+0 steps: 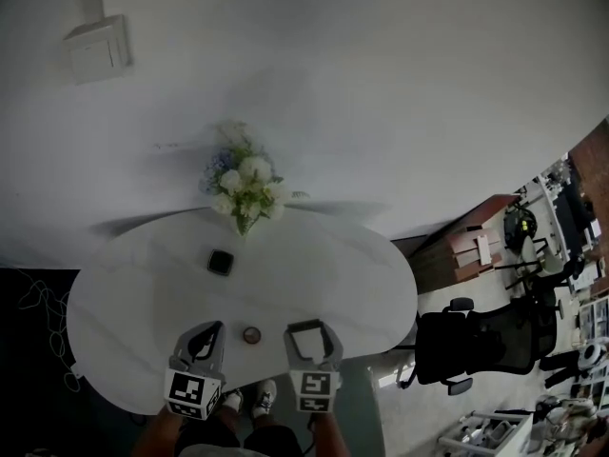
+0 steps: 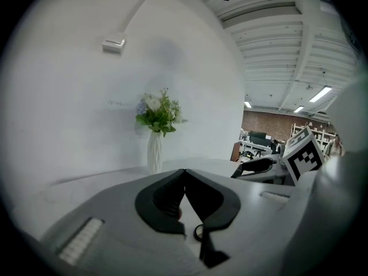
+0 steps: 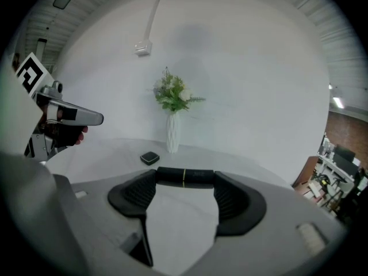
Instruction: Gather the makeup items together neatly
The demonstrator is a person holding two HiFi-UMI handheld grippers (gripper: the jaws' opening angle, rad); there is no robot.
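slim black tube [image 3: 198, 177] spans right gripper's [image 3: 185, 179] jaws.

From here, my left tool [image 2: 184, 173] has its dark jaws meeting at the tips over the white table [image 2: 80, 186], a white vase [image 2: 154, 152] of flowers [image 2: 158, 111] stands ahead against the wall [image 2: 69, 108], and the right tool [image 2: 253, 167] with its marker cube sits to the right.
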